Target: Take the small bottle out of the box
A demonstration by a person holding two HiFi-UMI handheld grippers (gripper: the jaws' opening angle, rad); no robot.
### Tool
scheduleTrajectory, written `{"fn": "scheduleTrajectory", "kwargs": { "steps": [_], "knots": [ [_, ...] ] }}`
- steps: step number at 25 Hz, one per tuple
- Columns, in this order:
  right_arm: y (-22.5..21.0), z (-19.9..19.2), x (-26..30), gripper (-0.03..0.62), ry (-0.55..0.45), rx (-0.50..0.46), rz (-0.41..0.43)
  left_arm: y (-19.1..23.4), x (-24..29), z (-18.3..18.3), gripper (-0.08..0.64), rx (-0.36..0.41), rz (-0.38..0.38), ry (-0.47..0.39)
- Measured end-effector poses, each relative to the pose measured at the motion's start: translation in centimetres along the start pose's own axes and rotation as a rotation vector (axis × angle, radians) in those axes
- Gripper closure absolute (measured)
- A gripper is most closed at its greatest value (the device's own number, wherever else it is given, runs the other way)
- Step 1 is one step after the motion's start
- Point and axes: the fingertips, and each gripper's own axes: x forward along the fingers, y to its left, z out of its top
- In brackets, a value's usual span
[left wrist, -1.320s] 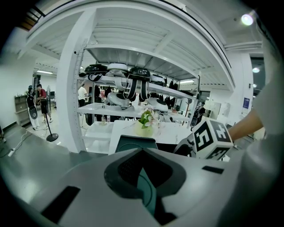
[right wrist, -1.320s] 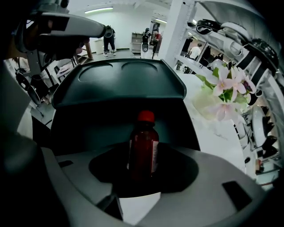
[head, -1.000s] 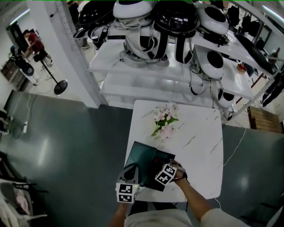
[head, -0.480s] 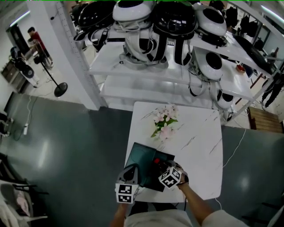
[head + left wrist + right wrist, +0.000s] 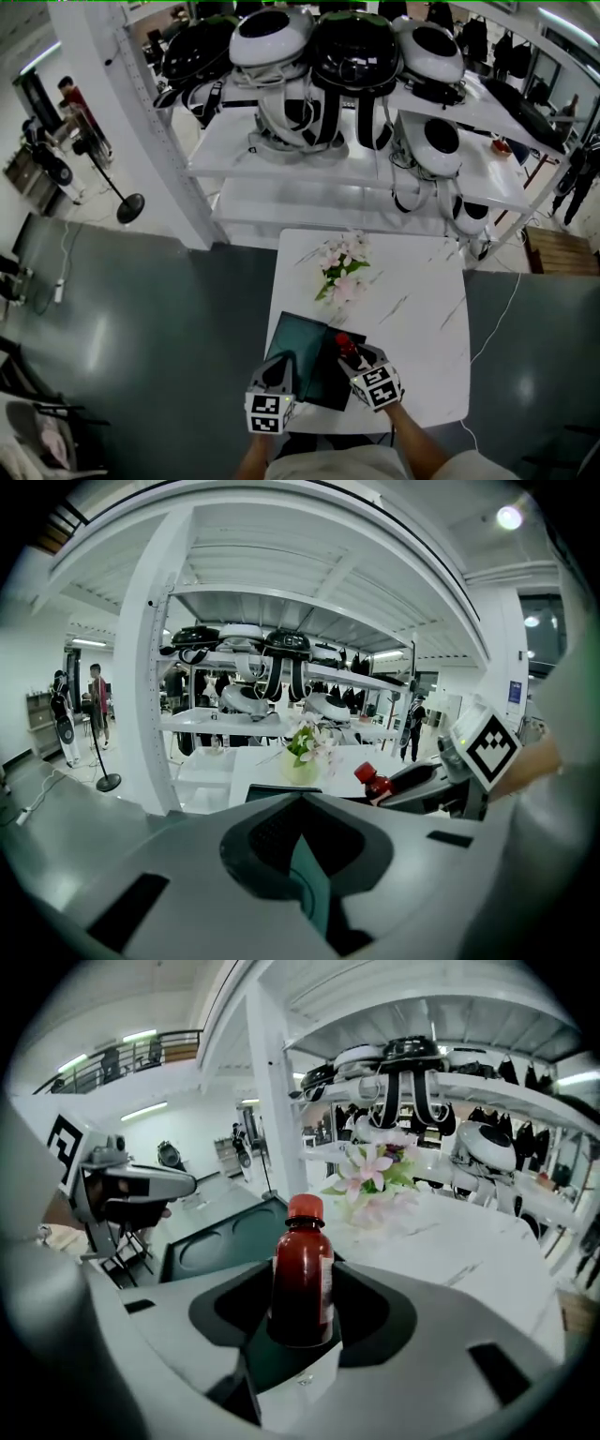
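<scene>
The small bottle (image 5: 302, 1279), dark red with a red screw cap and a pale label, stood upright between the jaws of the right gripper (image 5: 352, 356), which pinched it round the lower body with the cap standing well above the jaw tips. In the head view the red cap showed over the right edge of the flat, dark teal box (image 5: 295, 342), and in the left gripper view the bottle leaned above the box's far rim, not down inside it. The right gripper view showed the box's moulded tray to the left of the bottle and behind it, with two round recesses that looked vacant.

The left gripper (image 5: 279, 370) sat at the near left corner of the box. Its jaws were nearly together, with a thin teal edge caught in the slit between them, so it appeared to be clamping the box wall to steady it.

The box lay at the near edge of a white, marble-patterned table (image 5: 422, 328), with a bunch of pink and white flowers (image 5: 339, 272) beyond it and white shelves of helmets (image 5: 309, 141) further back.

As a judgement, the main step was done: the bottle was gripped and lifted out of its seat. What seemed left was to carry it clear of the box and set it on the bare tabletop
</scene>
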Motion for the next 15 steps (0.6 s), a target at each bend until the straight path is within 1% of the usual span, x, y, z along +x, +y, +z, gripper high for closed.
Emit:
{"fn": "scheduleTrajectory", "kwargs": {
  "steps": [2, 6, 15],
  "knots": [
    [-0.3, 1.0, -0.8, 0.37, -0.047, 0.022, -0.011, 0.0, -0.2, 0.7, 0.541, 0.0, 0.004, -0.012],
    [-0.7, 2.6, -2.1, 0.37, -0.107, 0.038, -0.027, -0.1, -0.6, 2.5, 0.541, 0.01, 0.01, -0.042],
    [-1.0, 8.2, -6.6, 0.37, -0.275, 0.018, -0.076, -0.7, -2.0, 7.3, 0.541, 0.044, 0.007, -0.133]
  ]
}}
